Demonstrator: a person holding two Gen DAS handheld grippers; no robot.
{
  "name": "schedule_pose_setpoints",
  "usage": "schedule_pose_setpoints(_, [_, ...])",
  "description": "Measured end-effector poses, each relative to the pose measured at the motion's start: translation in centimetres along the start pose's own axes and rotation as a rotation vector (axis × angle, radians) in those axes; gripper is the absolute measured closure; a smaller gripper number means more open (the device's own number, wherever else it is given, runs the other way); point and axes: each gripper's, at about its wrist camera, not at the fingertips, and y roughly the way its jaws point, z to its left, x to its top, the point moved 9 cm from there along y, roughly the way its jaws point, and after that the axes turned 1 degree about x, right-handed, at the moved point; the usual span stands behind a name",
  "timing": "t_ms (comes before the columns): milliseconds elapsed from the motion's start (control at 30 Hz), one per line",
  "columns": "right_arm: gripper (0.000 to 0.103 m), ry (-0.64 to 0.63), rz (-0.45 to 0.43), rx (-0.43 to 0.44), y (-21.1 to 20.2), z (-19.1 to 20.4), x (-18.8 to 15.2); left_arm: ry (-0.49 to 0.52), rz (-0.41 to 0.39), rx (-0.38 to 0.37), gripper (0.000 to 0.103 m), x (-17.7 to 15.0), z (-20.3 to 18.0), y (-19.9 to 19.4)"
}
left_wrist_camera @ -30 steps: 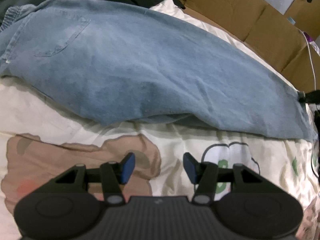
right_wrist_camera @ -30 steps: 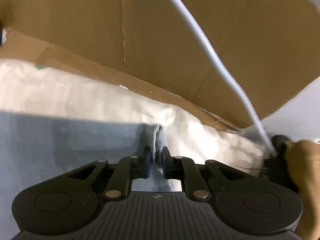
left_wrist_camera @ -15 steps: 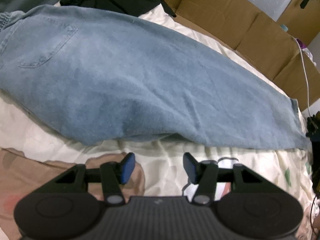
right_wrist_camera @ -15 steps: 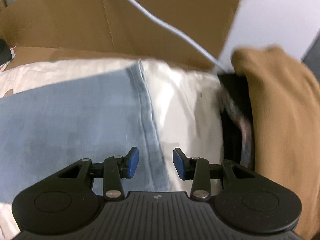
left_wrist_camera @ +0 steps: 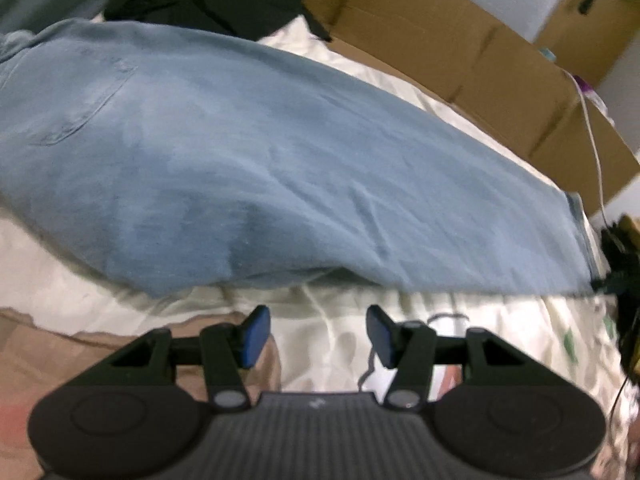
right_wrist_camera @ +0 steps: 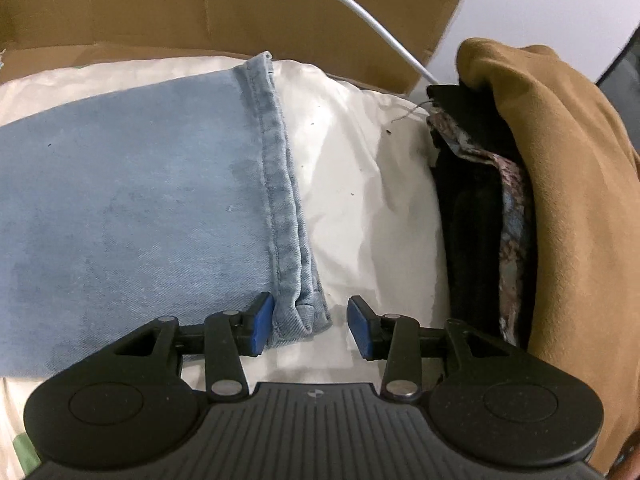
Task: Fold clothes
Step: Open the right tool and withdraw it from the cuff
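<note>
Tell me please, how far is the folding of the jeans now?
Done: the jeans lie flat along the bed sheet, legs stacked. In hand: nothing; left gripper and right gripper are open, the right at the hem. Left: folding them shorter.

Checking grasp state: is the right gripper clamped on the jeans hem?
No, the right gripper is open, with the jeans hem corner lying loose between its jaws.

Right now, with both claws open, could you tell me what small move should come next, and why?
Probably close the right claw on the jeans hem corner: it lies between the open jaws, and the jeans lie flat on the bedsheet.
</note>
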Motion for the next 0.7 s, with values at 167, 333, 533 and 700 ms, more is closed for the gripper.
schedule_pose_setpoints(167, [0.056, 0.043, -0.053, -0.063, -2.6, 0.6, 0.0, 0.021, 0.008, -0.018, 0.047, -1.2, -0.6, 0.6])
schedule_pose_setpoints(333, [0.056, 0.099, -0.134, -0.028, -6.8, 2.7, -2.1, 0.124, 0.033, -0.036, 0.047, -1.7, -2.1, 1.0])
schedule_pose_setpoints(533, [0.054, 0.192, -0.147, 0.079, -10.2, 6.4, -7.2, 0.207, 0.071, -0.031, 0.047, -1.4, -3.2, 1.9])
schedule_pose_setpoints(700, [0.053, 0.24, -0.099, 0.136, -10.5, 9.6, -11.3, 0.273, 0.08, -0.04, 0.047, -1.6, -5.0, 2.6])
